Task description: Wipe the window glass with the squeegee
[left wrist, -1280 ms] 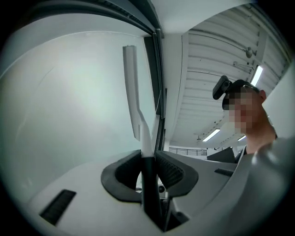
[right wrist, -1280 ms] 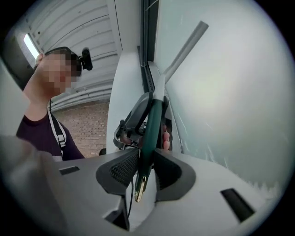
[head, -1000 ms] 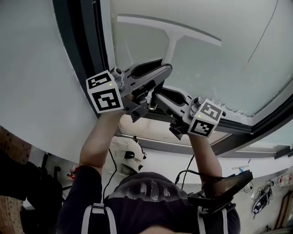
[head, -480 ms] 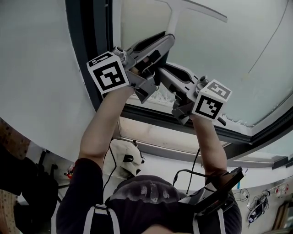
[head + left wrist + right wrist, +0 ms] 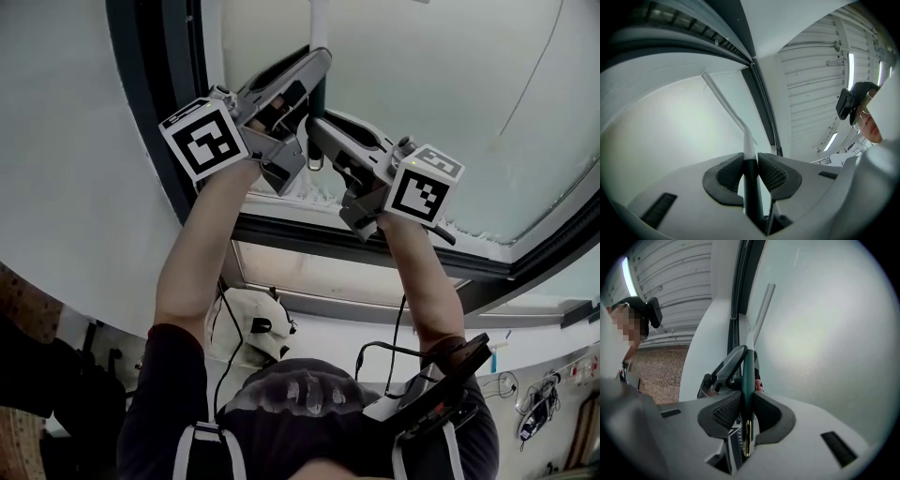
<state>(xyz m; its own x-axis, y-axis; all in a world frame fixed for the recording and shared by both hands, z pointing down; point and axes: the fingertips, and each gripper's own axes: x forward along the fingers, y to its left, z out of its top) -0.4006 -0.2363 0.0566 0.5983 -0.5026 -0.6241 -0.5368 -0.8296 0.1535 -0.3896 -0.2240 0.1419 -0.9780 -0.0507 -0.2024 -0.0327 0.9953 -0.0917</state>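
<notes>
**Squeegee held high on the pane by both grippers**

Head view: the squeegee (image 5: 319, 23) stands upright against the window glass (image 5: 441, 94), its white neck running off the top edge. The left gripper (image 5: 314, 70) grasps the dark handle from the left and the right gripper (image 5: 323, 131) grasps it just below. A dark window frame (image 5: 173, 112) borders the glass, with a white wall (image 5: 75, 206) to its left. Bare forearms, harness straps and a cable fill the lower part. A second ago the squeegee's whole blade showed in this view; both grippers now sit higher and the blade is out of the picture.

Left gripper view: the left gripper (image 5: 750, 161) is clenched on the squeegee handle (image 5: 751, 192), its pads (image 5: 729, 173) pressing from both sides. The pale blade lies slanted across the milky glass (image 5: 661, 131), near the dark frame (image 5: 761, 103). A ribbed white ceiling with strip lights lies to the right.

Right gripper view: the right gripper (image 5: 743, 406) is clamped on the dark green handle (image 5: 747, 376), where a brass-coloured loop shows at its end. The left gripper (image 5: 722, 371) holds the handle just beyond. A brick wall (image 5: 661, 373) stands at the left.
</notes>
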